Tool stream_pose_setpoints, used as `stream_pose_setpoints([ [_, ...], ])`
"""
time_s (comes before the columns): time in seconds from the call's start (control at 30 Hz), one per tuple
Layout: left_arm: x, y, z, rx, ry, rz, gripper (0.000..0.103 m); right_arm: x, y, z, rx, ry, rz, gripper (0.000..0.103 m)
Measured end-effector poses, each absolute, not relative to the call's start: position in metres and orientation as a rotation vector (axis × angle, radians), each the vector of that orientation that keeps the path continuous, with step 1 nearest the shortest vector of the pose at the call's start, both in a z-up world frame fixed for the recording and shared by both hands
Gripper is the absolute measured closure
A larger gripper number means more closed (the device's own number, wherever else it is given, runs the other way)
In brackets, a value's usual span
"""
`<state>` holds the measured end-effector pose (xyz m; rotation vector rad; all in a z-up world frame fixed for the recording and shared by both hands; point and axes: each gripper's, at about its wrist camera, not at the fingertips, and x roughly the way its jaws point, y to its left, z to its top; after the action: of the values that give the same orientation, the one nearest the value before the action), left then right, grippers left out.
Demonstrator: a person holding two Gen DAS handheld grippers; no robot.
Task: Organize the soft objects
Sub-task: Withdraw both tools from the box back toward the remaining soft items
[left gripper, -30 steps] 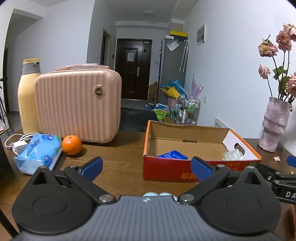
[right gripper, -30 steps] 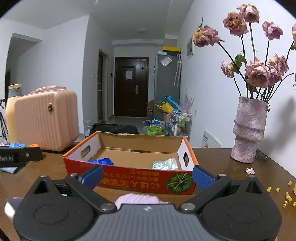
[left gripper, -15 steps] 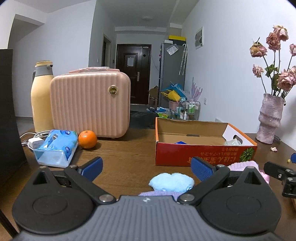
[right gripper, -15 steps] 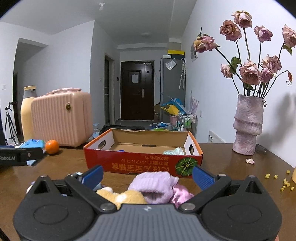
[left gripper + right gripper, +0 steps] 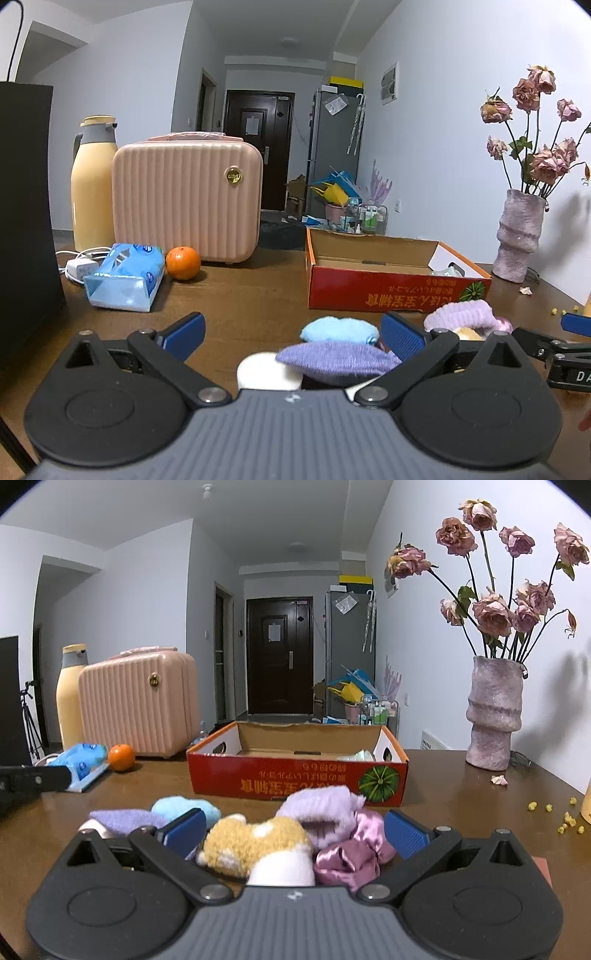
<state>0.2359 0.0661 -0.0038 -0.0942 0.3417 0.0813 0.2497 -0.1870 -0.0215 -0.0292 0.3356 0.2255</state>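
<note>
Surface [image 5: 461,805]: dark wood, carries everything.

Pink case [image 5: 186,201], ribbed, upright, well left of the red box [image 5: 295,775] at the back. Yellow flask [image 5: 92,184] just left of the case, looks touching or nearly so. Vase [image 5: 493,716] with dried roses stands right of the box, clearly apart from it.

The box is an open cardboard tray with printed text upside down on its near wall. A pale crinkled packet is partly visible inside at its right end; rest of the inside is hidden by the wall.

Blue tissue pack [image 5: 125,277] lies left of the box, in front of the case, with the orange [image 5: 183,263] just beside the pack's right end.

Soft pile sits on the surface right in front of the box's near wall, none of it inside:
- lilac fuzzy sock [image 5: 325,808] nearest the box
- tan plush [image 5: 251,843] and pink satin scrunchie [image 5: 349,853] in front of the sock
- purple sock [image 5: 332,358], light blue sock [image 5: 340,329] and white piece [image 5: 266,373] to the left of those

Left tongs [image 5: 291,332]: wide, gripping nothing, purple and blue socks in the gap.
Right tongs [image 5: 295,829]: wide, gripping nothing, plush, lilac sock and scrunchie in the gap.
</note>
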Motion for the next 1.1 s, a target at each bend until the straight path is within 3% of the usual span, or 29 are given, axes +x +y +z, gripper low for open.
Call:
stream_pose_setpoints([
  [1.1, 0.236, 0.109, -0.023, -0.094, 0.453, 0.08, 0.0, 0.241, -0.125, -0.048, -0.127, 0.407, 0.312, 0.0],
])
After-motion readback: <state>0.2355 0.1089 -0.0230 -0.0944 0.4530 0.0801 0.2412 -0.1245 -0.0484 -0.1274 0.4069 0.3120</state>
